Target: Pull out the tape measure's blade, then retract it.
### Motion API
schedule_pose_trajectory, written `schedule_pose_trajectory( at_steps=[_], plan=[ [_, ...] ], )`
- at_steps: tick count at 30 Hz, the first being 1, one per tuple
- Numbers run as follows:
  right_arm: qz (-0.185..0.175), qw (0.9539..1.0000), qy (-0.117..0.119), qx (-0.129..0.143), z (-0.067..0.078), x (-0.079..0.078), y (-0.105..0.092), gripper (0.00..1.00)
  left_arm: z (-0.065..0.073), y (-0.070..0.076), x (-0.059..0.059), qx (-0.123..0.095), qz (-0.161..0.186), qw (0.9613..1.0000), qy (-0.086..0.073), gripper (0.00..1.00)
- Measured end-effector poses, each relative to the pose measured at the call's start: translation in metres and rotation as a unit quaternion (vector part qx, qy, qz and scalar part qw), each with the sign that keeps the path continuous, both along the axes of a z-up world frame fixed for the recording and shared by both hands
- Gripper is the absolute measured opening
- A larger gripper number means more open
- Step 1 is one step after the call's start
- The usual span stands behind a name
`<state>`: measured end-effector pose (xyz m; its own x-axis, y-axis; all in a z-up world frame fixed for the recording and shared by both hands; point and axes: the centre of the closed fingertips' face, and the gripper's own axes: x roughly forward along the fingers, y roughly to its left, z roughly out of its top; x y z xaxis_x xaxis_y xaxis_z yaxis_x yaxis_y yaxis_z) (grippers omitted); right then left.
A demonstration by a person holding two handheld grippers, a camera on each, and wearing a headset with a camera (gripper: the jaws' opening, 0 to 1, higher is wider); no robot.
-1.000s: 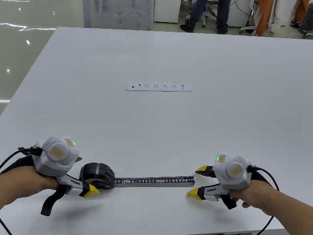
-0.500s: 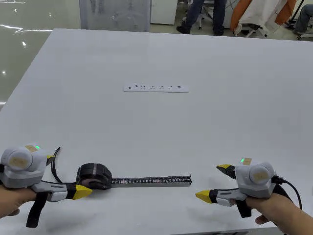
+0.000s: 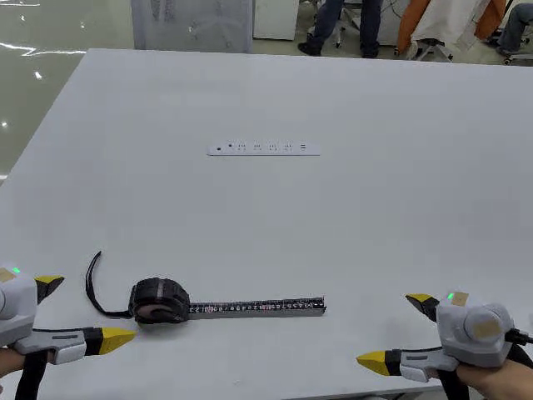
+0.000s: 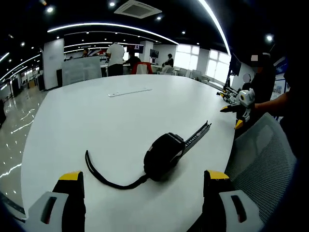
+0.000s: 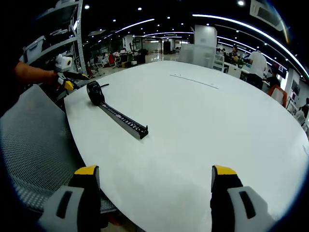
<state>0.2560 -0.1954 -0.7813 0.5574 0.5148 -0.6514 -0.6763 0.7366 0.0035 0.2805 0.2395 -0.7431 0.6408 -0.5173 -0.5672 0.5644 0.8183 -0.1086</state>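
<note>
In the head view, the left tool [image 3: 87, 308] and the right tool [image 3: 391, 329] hover low at the near edge of the white desk [image 3: 350, 217], each with jaws spread wide and gripping nothing. A hand [image 3: 500, 385] holds the right tool from behind. Between them, nearer the left tool and touching neither, the tape measure [image 3: 161, 301] lies on the desk, its blade [image 3: 258, 307] drawn out toward the right and its strap [image 3: 94, 290] curling to the left. A power strip [image 3: 262, 148] lies well beyond, mid-desk.

In the left gripper view, the yellow-tipped jaws stand apart, framing the tape measure just ahead; a mesh chair back [image 4: 260, 159] shows at right.

In the right gripper view, the open jaws face the blade's hooked end across bare desk, with ceiling lights [image 5: 227, 21] and a busy open room behind.
</note>
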Motion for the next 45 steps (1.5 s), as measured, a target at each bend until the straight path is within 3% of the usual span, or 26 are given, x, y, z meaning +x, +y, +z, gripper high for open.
schedule_pose_trajectory(
  at_steps=[3, 5, 7, 10, 15, 24, 29, 45],
  plan=[
    [-0.008, 0.9999, -0.007, 0.012, 0.007, -0.004, -0.002, 0.99, 0.002, 0.0, -0.007, 0.003, 0.0, 1.0, -0.001, 1.0],
    [-0.008, 0.9999, -0.012, 0.007, 0.009, -0.007, -0.002, 1.0, 0.008, -0.001, -0.009, 0.001, -0.001, 0.9998, -0.022, 1.0],
    [-0.007, 0.9999, -0.014, 0.005, 0.014, -0.01, -0.002, 1.0, 0.008, -0.002, -0.012, -0.011, 0.004, 0.9998, -0.016, 1.0],
    [-0.001, 0.9995, -0.031, 0.006, 0.027, -0.015, 0.001, 1.0, 0.006, -0.001, -0.018, -0.011, 0.01, 0.9998, -0.01, 1.0],
    [0.002, 0.9991, -0.042, 0.007, 0.037, -0.02, 0.002, 1.0, 0.014, 0.003, -0.024, -0.015, 0.015, 0.9996, -0.021, 1.0],
    [-0.006, 0.9988, -0.047, 0.014, 0.044, -0.01, -0.001, 1.0, 0.019, 0.007, -0.023, -0.024, 0.025, 0.9991, -0.023, 1.0],
    [-0.006, 0.9988, -0.046, 0.014, 0.044, -0.011, -0.003, 1.0, 0.018, 0.007, -0.026, -0.012, 0.016, 0.9995, -0.024, 1.0],
    [-0.017, 0.9987, -0.047, 0.015, 0.046, -0.016, -0.012, 1.0, 0.016, 0.002, -0.026, -0.019, 0.026, 0.9993, -0.017, 1.0]
  ],
)
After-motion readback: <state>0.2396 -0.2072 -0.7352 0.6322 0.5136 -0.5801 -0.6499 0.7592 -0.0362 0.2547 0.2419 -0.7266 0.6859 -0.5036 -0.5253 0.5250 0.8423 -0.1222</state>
